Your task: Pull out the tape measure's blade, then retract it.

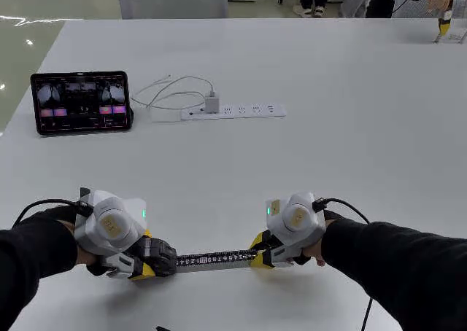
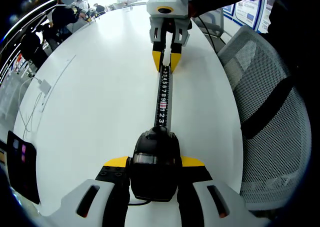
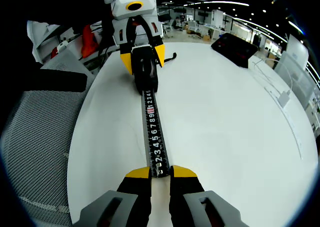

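Head view shows the tape measure (image 1: 159, 256) low at the near edge of the white worktop (image 1: 292, 163), held from both sides. The left hand-held gripper (image 1: 149, 256) is clamped on the black case (image 2: 155, 172). In the left gripper view, one yellow tip presses each side of the case. The right hand-held gripper (image 1: 259, 252) is closed on the free end of the blade (image 1: 215, 259). In the right gripper view its two yellow tips meet at the lowest numbers of the scale. The end hook is hidden between the jaws. The blade runs straight from the case to the right hand-held gripper, very near the worktop; I cannot tell if it touches. Only a short piece is out, so I judge that the pulling step is not far along.

The main risk, as I see it, is the pinch on the blade. The metal strip is thin and smooth and the tips hold only a small area. If the spring pulls harder as more blade comes out, the end may slip free and whip back into the case. A second risk is a pull that is not in line with the mouth of the case. Then the case can twist between the left jaws, or the blade can bend. At retraction, opening the right jaws suddenly would let the hook strike the case hard, so guiding it back seems safer.

The tablet (image 1: 80, 101) and the power strip (image 1: 233, 111) lie well apart, out of danger.
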`<control>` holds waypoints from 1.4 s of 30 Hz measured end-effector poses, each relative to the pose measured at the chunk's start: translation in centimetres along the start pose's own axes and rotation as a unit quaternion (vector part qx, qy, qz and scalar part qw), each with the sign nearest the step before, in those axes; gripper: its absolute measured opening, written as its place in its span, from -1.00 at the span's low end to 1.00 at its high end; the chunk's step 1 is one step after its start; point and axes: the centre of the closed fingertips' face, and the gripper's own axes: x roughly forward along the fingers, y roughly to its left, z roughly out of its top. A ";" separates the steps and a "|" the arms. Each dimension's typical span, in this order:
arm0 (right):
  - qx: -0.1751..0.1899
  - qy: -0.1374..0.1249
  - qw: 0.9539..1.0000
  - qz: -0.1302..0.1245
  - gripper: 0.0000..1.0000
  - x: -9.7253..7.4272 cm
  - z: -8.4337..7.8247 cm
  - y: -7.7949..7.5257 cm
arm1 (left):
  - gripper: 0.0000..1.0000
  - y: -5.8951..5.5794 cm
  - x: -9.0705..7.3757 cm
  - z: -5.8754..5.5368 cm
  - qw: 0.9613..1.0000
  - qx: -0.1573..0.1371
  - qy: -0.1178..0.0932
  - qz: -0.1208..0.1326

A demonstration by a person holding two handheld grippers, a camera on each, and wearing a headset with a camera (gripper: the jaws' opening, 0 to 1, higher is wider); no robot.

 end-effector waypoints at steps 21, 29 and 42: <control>0.001 0.004 1.000 -0.003 -0.83 -0.6 -0.8 -0.2 | -0.38 0.0 -0.1 0.0 1.000 -0.001 -0.001 0.001; 0.003 0.006 1.000 -0.004 -0.83 -0.8 -1.0 -0.1 | -0.38 0.0 0.0 -0.1 1.000 -0.001 0.000 0.001; 0.006 0.010 1.000 -0.005 -0.83 -1.3 -1.7 -0.2 | -0.38 0.0 0.0 0.0 1.000 -0.001 0.001 0.001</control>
